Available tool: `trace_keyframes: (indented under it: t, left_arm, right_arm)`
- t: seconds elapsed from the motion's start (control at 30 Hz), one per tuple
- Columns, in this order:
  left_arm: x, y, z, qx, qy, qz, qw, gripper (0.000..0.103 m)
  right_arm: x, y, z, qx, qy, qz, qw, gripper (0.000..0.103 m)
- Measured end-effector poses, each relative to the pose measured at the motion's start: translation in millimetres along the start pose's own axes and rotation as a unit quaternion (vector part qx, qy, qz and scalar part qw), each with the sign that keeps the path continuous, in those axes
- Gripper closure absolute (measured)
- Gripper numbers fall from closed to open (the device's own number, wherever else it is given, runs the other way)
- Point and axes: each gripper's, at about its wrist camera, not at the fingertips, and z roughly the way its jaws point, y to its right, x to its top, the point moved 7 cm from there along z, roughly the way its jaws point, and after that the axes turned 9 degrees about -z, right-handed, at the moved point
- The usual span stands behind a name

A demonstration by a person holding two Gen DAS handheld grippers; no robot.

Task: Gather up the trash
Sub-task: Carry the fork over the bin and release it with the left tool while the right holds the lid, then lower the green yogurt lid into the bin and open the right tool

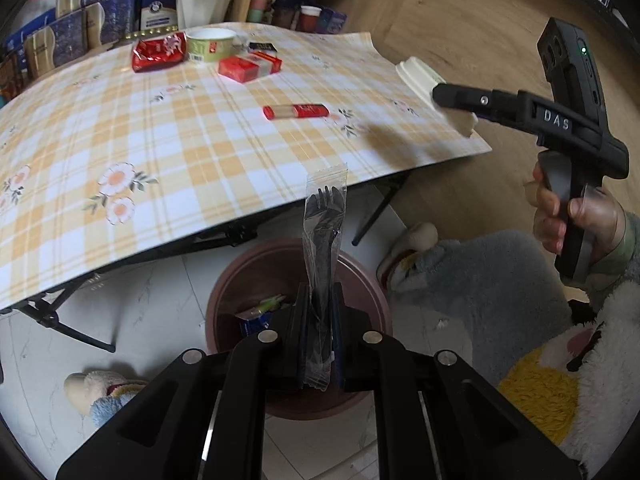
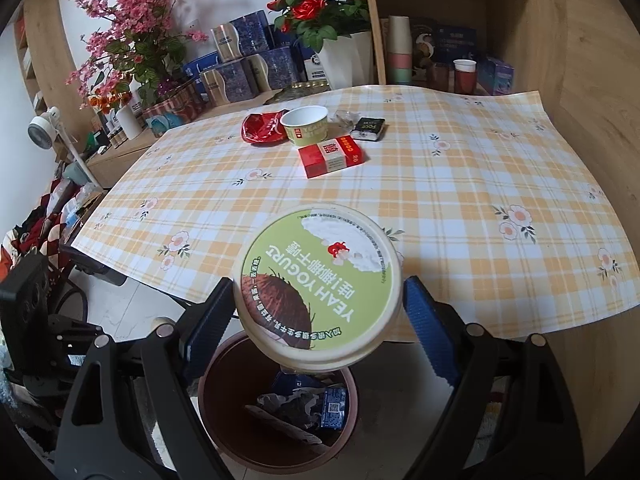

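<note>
My left gripper is shut on a clear packet holding a black plastic fork, upright above the brown trash bin on the floor. My right gripper is shut on a yogurt lid, green and white, held above the bin; it also shows in the left wrist view gripping the lid over the table's right edge. On the checked tablecloth lie a red wrapper, a yogurt cup, a red box, a black packet and a red stick packet.
The bin holds wrappers and a blue carton. Flower pots, tins and boxes stand behind the table. The folding table legs stand left of the bin. Slippered feet and the person's fleece sleeve are right of the bin.
</note>
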Motion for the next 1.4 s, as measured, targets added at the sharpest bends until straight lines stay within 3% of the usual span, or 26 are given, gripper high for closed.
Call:
trace_keyframes:
  t: [0.1, 0.17, 0.27, 0.4, 0.47, 0.67, 0.87, 1.0, 1.17, 1.4]
  left_arm:
    - [2, 0, 4, -0.005, 0.002, -0.003, 1.0, 0.084]
    - [4, 1, 4, -0.01, 0.008, -0.005, 0.9999, 0.053]
    - [12, 0, -7, -0.014, 0.041, -0.015, 0.9989, 0.041]
    - [27, -20, -33, 0.041, 0.108, -0.061, 0.9915, 0.027]
    - [33, -28, -45, 0.06, 0.132, -0.08, 0.9861, 0.013]
    - [54, -53, -91, 0.141, 0.212, -0.115, 0.9601, 0.007]
    - [63, -62, -119, 0.174, 0.251, -0.118, 0.9448, 0.006]
    - [61, -70, -127, 0.183, 0.262, -0.124, 0.9395, 0.006]
    - [56, -71, -131, 0.168, 0.288, -0.125, 0.9344, 0.006]
    - [57, -61, -126, 0.163, 0.283, -0.108, 0.9389, 0.006]
  right_arm:
    - [1, 5, -4, -0.004, 0.005, 0.004, 1.0, 0.019]
    - [3, 10, -9, -0.008, 0.01, 0.009, 1.0, 0.019]
    - [5, 15, -14, -0.014, 0.015, 0.011, 1.0, 0.019]
    - [3, 20, -12, -0.017, 0.013, 0.015, 1.0, 0.019]
    - [0, 22, -9, -0.015, 0.008, 0.023, 1.0, 0.019]
    - [-4, 17, -4, -0.01, -0.001, 0.021, 1.0, 0.019]
    - [-7, 4, 5, 0.011, -0.017, 0.011, 1.0, 0.019]
    - [-14, -18, 14, 0.038, -0.038, -0.009, 0.998, 0.019]
    - [-29, -42, 24, 0.056, -0.067, -0.038, 0.995, 0.019]
    - [-42, -66, 33, 0.086, -0.094, -0.053, 0.99, 0.018]
